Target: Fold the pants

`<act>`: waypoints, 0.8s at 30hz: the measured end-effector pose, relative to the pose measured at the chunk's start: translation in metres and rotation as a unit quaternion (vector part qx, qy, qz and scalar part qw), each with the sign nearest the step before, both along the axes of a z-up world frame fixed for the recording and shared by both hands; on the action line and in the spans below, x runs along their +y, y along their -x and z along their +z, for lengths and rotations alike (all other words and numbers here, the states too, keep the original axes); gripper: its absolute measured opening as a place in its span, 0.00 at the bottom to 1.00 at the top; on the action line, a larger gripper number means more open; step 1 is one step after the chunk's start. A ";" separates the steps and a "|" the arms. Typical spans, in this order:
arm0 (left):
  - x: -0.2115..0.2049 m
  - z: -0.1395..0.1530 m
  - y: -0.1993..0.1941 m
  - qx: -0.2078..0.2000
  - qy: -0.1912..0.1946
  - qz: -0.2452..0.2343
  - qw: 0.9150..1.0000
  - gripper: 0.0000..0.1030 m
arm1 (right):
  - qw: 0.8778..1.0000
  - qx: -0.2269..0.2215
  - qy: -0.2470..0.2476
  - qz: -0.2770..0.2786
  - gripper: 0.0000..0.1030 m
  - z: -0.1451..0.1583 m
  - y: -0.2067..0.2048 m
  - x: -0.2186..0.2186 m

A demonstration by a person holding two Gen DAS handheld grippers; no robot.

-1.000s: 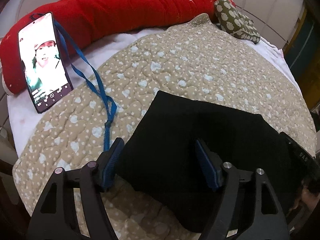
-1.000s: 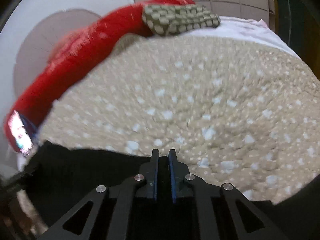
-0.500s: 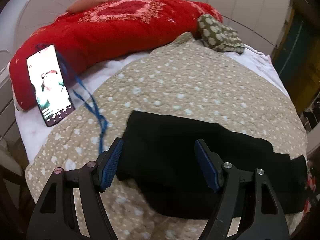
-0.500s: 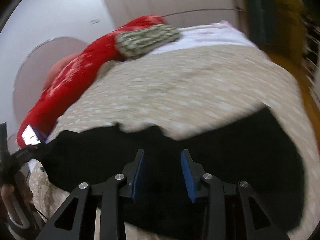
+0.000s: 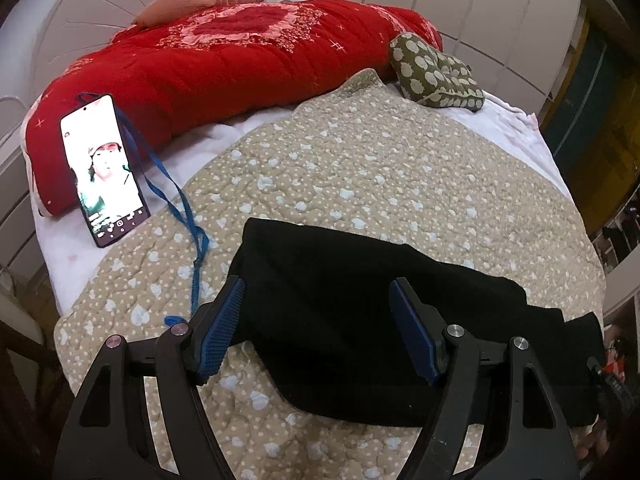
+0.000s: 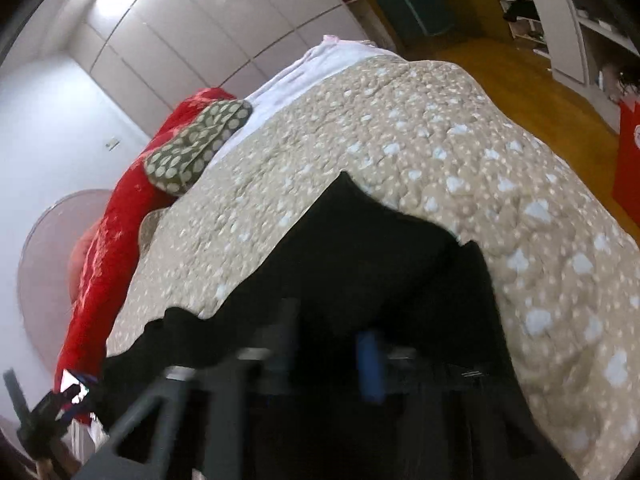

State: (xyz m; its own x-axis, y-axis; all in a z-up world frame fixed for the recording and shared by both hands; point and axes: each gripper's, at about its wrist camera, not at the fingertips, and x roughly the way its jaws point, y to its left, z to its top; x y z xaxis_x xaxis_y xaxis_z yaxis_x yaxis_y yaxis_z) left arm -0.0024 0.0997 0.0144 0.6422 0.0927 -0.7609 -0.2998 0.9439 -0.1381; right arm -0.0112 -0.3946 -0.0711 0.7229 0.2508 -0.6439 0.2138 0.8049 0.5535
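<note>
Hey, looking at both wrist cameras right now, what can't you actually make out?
- Right gripper: right wrist view, motion blur smears its fingers; open or shut unclear.
- Black pants: left wrist view, near edge hidden behind left gripper; right end cut off.
- Phone: on-screen text too small.

Right wrist view: right gripper (image 6: 332,344) was motion-blurred; finger outlines smeared, jaw gap not readable. Pants (image 6: 360,264) ran under the gripper body, near end hidden. Phone (image 6: 74,388) at lower left was mostly cut off, screen unreadable.
Left wrist view: pants (image 5: 340,312) right end passed behind the gripper frame at the quilt's (image 5: 380,168) near right edge.
</note>
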 end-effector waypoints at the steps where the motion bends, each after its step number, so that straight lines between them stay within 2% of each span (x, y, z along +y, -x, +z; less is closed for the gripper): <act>1: 0.000 0.001 0.001 0.000 0.000 -0.001 1.000 0.72 | 1.000 -0.006 -0.006 0.003 0.05 0.005 0.002 0.000; 2: 0.000 0.004 0.002 -0.004 -0.001 -0.002 1.000 0.72 | 1.000 -0.016 -0.002 0.006 0.05 0.013 0.007 0.002; 5: 0.001 0.006 0.004 -0.008 -0.005 -0.005 1.000 0.72 | 0.998 -0.027 0.053 0.028 0.05 0.044 0.038 0.011; 8: 0.003 0.001 0.002 0.000 -0.009 -0.003 1.000 0.72 | 0.996 -0.030 0.068 0.044 0.05 0.058 0.073 0.011; 10: 0.004 -0.002 0.002 0.007 -0.010 0.000 1.000 0.72 | 0.996 -0.017 0.082 0.041 0.05 0.050 0.078 0.010; 14: 0.009 -0.008 0.005 0.017 -0.006 0.002 1.000 0.72 | 0.996 0.027 0.081 0.029 0.05 0.012 0.067 0.005; 16: 0.015 -0.010 0.007 0.022 0.002 0.004 1.000 0.72 | 0.996 0.030 0.076 0.029 0.08 0.005 0.067 0.002; 17: 0.020 -0.009 0.009 0.021 0.006 0.008 1.000 0.72 | 0.997 0.030 0.073 0.027 0.16 0.009 0.071 0.000; 19: 0.025 -0.008 0.011 0.017 0.006 0.015 1.000 0.72 | 0.995 0.037 0.086 0.018 0.21 0.017 0.078 -0.003; 21: 0.033 -0.006 0.015 0.014 0.005 0.020 1.000 0.72 | 0.995 0.028 0.084 0.049 0.21 0.029 0.085 0.002; 24: 0.043 -0.002 0.021 0.009 0.004 0.022 1.000 0.72 | 0.988 -0.012 0.066 0.137 0.22 0.048 0.088 0.033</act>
